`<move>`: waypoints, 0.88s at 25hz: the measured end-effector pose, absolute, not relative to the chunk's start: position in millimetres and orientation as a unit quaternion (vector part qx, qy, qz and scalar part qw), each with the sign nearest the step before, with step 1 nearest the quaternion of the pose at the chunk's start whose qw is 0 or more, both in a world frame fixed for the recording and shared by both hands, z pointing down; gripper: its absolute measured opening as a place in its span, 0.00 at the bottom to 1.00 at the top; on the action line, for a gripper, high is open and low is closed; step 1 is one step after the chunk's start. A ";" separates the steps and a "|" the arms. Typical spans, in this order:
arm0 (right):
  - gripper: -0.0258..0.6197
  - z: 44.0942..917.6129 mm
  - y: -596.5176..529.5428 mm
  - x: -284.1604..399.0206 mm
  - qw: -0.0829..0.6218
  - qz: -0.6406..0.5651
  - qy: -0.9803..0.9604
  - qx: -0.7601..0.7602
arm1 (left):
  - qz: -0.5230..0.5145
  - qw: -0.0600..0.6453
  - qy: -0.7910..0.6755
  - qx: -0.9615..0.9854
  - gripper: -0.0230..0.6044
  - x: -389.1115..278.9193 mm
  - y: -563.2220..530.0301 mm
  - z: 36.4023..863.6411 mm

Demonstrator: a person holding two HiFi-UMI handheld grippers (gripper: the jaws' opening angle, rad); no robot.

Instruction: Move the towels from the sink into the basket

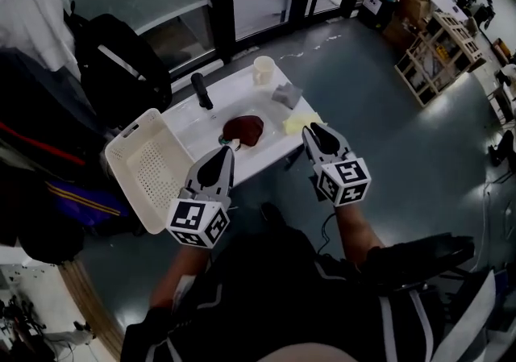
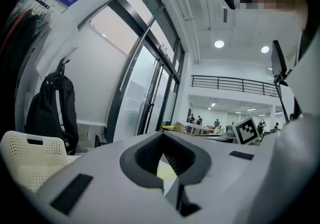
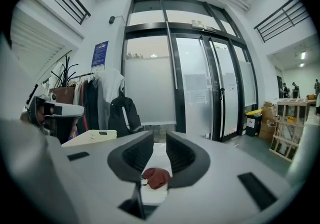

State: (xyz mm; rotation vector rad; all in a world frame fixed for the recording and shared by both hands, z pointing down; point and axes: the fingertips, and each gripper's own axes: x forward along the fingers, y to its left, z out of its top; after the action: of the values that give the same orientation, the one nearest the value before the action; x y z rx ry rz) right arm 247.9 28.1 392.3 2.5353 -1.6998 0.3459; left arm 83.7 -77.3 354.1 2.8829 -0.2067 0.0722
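A dark red towel lies in the white sink; in the right gripper view the red towel shows far beyond the jaws. A yellow towel and a grey towel lie at the sink's right end. The white perforated basket stands tilted at the sink's left. My left gripper hovers short of the sink's near edge, tips together, holding nothing. My right gripper hangs near the yellow towel, jaws slightly apart, nothing between them.
A cream cup and a black faucet stand at the sink's far side. Black bags and hanging clothes crowd the left behind the basket. Grey floor lies to the right, with shelving farther off.
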 end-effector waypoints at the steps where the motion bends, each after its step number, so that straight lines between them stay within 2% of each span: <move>1: 0.17 394.1 25.1 256.9 0.035 0.114 -0.555 0.823 | 0.029 0.123 -0.072 0.989 0.04 93.4 -77.9 355.6; 9: 0.21 413.8 8.9 312.0 0.051 0.132 -0.574 0.807 | 0.069 0.145 -0.098 0.982 0.04 150.5 -82.6 385.0; 22: 0.28 503.0 -6.5 365.5 0.098 0.194 -0.585 0.781 | 0.119 0.151 -0.113 0.975 0.04 212.2 -84.8 444.4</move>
State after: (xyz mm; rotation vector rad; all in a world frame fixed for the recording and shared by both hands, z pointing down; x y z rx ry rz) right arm 365.5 -6.5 503.0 2.3119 -1.7309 0.5735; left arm 212.2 -84.8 444.4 2.7983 -0.3257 0.3416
